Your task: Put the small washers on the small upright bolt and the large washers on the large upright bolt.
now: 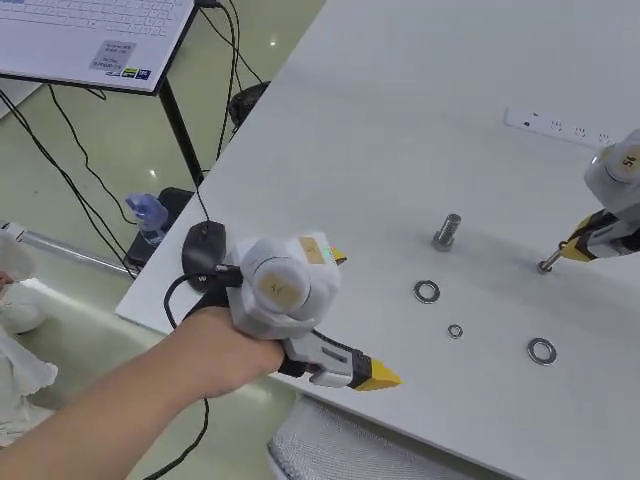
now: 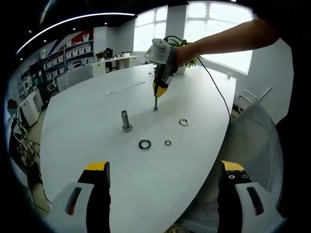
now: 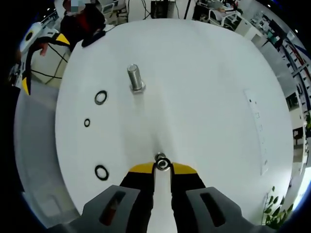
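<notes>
**Step in hand (judged):** seating a small washer on the small bolt with the right tool.

1. The left tool (image 2: 164, 171) hovers over the near edge of the tabletop (image 1: 400, 120), with its jaws wide apart and holding nothing. Keep it low and clear of the bolts. It is well placed to pick up a loose washer next.
2. Three washers lie flat on the tabletop between the left tool and the bolts, each apart from the others. The small washer (image 1: 455, 331) lies between one large washer (image 1: 427, 291) and the second large washer (image 1: 542, 351). All three are thin, bright metal rings. They will likely slide when nudged, so approach them from directly above.
3. The large bolt (image 1: 447, 231) stands upright on its head, with a thick threaded shank, and carries no washer.
4. The small bolt (image 1: 546, 264) stands beyond it. It is thin and upright.
5. The right tool (image 3: 161, 169) sits at the tip of the small bolt, with its jaws drawn narrow on either side of a small round shape. It cannot be told whether that shape is a pinched washer or the bolt's own end.
6. Hold the right tool's axis in line with the shank, centre the hole over the tip, and release only once the washer sits over the thread. Side pressure may topple the slender bolt.
</notes>
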Demonstrator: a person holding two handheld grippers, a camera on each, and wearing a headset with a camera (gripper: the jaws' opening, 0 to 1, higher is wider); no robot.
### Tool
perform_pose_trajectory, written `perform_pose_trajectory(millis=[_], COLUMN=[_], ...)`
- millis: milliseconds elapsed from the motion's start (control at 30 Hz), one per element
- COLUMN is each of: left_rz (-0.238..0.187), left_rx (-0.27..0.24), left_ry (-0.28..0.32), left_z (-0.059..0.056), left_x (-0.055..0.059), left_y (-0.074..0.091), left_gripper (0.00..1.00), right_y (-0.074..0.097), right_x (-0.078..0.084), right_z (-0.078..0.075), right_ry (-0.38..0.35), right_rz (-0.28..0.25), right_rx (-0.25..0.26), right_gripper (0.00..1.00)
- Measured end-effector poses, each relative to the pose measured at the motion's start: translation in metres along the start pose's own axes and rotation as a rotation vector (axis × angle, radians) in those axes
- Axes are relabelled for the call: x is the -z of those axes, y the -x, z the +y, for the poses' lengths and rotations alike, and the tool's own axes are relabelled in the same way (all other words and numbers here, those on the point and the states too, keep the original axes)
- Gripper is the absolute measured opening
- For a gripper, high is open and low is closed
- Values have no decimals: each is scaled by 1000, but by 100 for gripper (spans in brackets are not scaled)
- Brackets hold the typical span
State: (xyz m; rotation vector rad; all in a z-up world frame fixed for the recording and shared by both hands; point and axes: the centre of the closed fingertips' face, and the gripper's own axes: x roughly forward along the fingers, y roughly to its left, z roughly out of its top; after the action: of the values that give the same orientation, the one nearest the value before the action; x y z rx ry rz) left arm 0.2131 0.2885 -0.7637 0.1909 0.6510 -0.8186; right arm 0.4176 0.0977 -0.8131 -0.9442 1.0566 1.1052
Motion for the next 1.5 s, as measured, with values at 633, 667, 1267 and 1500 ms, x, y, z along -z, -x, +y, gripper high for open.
perform_pose_trajectory(millis=[633, 667, 1267, 1500], left_rz=[5, 5, 27, 36], left_rx=[-8, -8, -8, -6], left_ry=[8, 9, 19, 18], left_z=[0, 0, -1, -1], left_x=[3, 3, 7, 10], left_y=[0, 0, -2, -2], left_gripper=[89, 89, 88, 88], right_y=[-12, -13, -34, -41], right_x=[4, 4, 10, 12], right_z=[1, 1, 4, 5], right_ry=[16, 15, 35, 46], right_rz=[19, 21, 22, 28], right_rx=[-6, -5, -14, -17], right_gripper=[12, 12, 12, 12])
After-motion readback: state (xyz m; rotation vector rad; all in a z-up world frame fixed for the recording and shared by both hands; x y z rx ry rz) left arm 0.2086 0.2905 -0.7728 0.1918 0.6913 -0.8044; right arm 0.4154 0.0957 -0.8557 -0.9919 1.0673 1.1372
